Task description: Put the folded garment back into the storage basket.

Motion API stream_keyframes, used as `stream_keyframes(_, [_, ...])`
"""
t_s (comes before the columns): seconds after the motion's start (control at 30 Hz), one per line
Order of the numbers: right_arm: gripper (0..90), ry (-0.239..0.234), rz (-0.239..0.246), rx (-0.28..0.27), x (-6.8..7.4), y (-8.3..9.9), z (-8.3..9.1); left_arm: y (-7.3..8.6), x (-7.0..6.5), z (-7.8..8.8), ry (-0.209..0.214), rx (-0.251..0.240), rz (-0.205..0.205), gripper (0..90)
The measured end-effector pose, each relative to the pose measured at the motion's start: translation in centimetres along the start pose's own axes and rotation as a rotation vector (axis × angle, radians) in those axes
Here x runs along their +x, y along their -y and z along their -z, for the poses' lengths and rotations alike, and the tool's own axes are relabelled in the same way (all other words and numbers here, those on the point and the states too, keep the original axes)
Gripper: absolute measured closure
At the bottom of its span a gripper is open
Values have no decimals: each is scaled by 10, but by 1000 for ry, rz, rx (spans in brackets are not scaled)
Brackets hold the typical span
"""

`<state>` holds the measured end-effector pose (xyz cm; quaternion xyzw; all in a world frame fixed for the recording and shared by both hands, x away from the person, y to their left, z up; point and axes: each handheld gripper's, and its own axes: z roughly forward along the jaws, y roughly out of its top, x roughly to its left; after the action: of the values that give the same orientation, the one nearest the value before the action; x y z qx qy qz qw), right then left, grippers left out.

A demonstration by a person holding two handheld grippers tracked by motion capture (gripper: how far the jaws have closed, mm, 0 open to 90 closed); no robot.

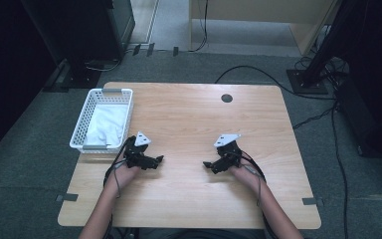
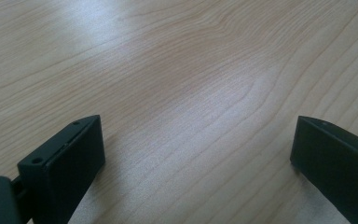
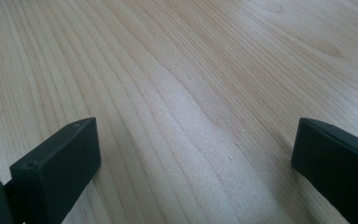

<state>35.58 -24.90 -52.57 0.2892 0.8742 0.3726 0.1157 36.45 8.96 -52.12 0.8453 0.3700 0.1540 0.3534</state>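
Observation:
Both hand-held grippers rest low over the wooden table (image 1: 189, 114), pointing toward each other. My left gripper (image 1: 159, 160) sits just right of the white basket (image 1: 82, 127), which holds white cloth (image 1: 105, 124). My right gripper (image 1: 206, 165) is to its right, a gap of bare wood between them. In the left gripper view the jaws stand wide apart, left gripper (image 2: 198, 154) open over bare wood grain. The right gripper view shows the same: right gripper (image 3: 198, 156) open, nothing between its jaws.
A dark round cable hole (image 1: 227, 98) sits near the table's far edge. Cables (image 1: 328, 114) trail over the grey carpet at the right, beside a black stand base (image 1: 306, 82). Dark equipment (image 1: 79, 35) stands beyond the far left corner.

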Motion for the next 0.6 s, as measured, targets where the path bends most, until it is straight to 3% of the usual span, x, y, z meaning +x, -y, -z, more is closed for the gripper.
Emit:
stream_keyframes(0.13, [0, 1, -1, 3, 0, 0, 0, 0, 1, -1, -19, 7, 17, 0])
stream_keyframes(0.6, [0, 11, -13, 3, 1, 0, 0, -5, 3, -6, -26, 6, 25, 0])
